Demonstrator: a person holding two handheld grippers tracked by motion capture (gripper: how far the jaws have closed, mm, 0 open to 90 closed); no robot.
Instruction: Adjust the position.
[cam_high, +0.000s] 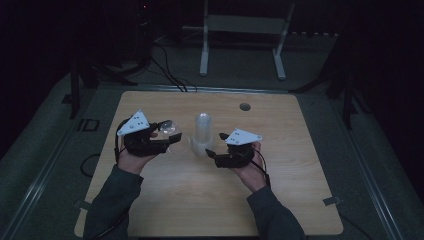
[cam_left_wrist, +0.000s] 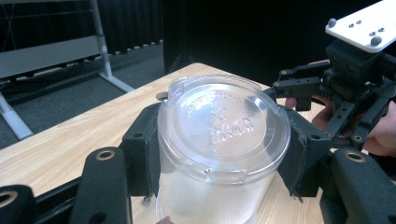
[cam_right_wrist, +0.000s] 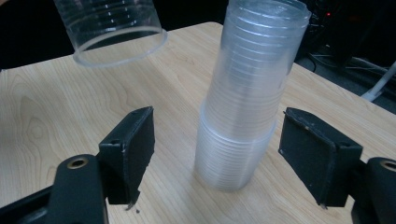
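My left gripper (cam_left_wrist: 219, 154) has its jaws clamped on an upturned clear plastic cup (cam_left_wrist: 219, 140); in its own view the cup's rim is cut off below. My right gripper (cam_right_wrist: 219, 158) stands open, pads clear either side of the stack of clear cups (cam_right_wrist: 247, 102), its top cropped. From the high view, dimness blurs both grippers on the wooden table (cam_high: 300, 200).

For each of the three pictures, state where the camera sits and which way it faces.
High view: above the table, looking forward and down; both forearms and grippers show.
Left gripper view: on the left gripper, along its jaws, shut on an upside-down clear cup.
Right gripper view: on the right gripper, its open jaws flanking the cup stack.
Shared: the held cup appears in all three.
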